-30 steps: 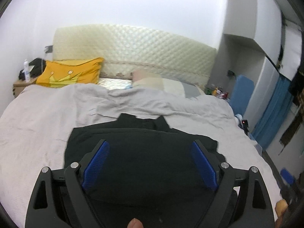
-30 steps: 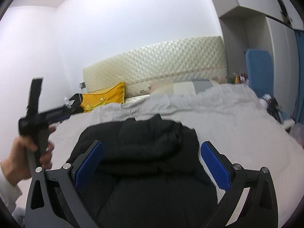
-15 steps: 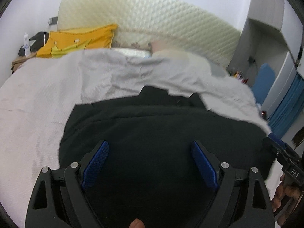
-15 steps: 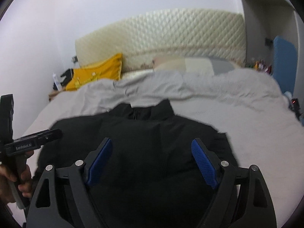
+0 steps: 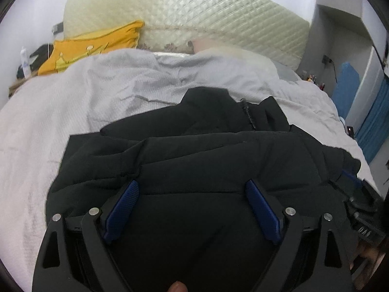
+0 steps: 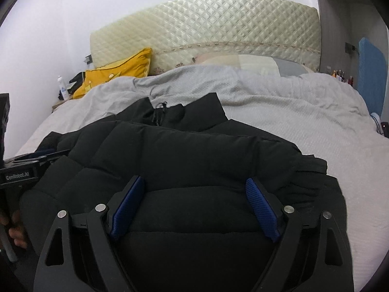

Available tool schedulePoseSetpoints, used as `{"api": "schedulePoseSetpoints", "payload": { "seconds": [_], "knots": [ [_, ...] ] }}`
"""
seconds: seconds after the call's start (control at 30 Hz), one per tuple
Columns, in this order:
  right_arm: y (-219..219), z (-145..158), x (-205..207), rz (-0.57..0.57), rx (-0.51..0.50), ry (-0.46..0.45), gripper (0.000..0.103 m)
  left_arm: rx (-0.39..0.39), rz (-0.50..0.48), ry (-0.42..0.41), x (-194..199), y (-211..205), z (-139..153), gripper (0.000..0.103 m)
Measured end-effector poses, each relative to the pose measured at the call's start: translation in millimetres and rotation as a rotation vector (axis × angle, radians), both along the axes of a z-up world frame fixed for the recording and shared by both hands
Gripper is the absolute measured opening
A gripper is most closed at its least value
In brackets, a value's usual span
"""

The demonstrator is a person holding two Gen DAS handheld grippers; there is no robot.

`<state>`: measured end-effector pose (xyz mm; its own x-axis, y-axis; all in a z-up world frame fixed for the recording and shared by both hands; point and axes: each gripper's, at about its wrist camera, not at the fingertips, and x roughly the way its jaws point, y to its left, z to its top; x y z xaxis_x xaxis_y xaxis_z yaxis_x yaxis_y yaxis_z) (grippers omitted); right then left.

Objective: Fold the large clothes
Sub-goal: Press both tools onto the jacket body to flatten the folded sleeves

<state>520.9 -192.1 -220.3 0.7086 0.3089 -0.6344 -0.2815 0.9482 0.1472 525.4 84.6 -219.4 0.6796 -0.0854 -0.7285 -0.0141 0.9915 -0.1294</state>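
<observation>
Both grippers have dropped closer over the jacket since a second ago. It lies on the bed, collar away from them, spread for folding. Left gripper and right gripper hover just above it, jaws wide and empty, probably lining up to take its near hem.

A grey blanket covers the bed. A yellow pillow leans against the quilted headboard, near a white bottle.
</observation>
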Motion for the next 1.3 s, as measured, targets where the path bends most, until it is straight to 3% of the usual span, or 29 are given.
{"api": "schedulePoseSetpoints", "payload": {
  "seconds": [0.13, 0.27, 0.43, 0.57, 0.67, 0.83, 1.0, 1.3],
  "knots": [
    [11, -6, 19, -0.023, -0.061, 0.055, 0.085, 0.074, 0.019, 0.036, 10, -12, 0, 0.091],
    [12, 1, 17, 0.002, -0.096, 0.115, 0.085, 0.055, 0.013, 0.039, -5, -6, 13, 0.091],
    [-16, 28, -24, 0.029, -0.030, 0.013, 0.083, 0.029, -0.011, -0.026, -45, 12, 28, 0.091],
    [-45, 32, -44, 0.000, -0.022, -0.007, 0.083, 0.096, 0.018, -0.082, -72, 27, 30, 0.091],
    [-56, 19, -47, -0.002, -0.020, 0.026, 0.082, 0.074, 0.035, -0.024, -69, 36, 17, 0.091],
    [-56, -3, -40, 0.003, -0.028, 0.073, 0.083, 0.127, 0.008, -0.011, -64, 25, 2, 0.091],
    [-49, -23, -28, 0.009, -0.028, 0.103, 0.092, 0.114, 0.014, -0.003, -57, 26, -12, 0.094],
    [-47, -34, -19, 0.015, -0.032, 0.130, 0.094, 0.126, 0.024, -0.010, -54, 23, -15, 0.096]
  ]
}}
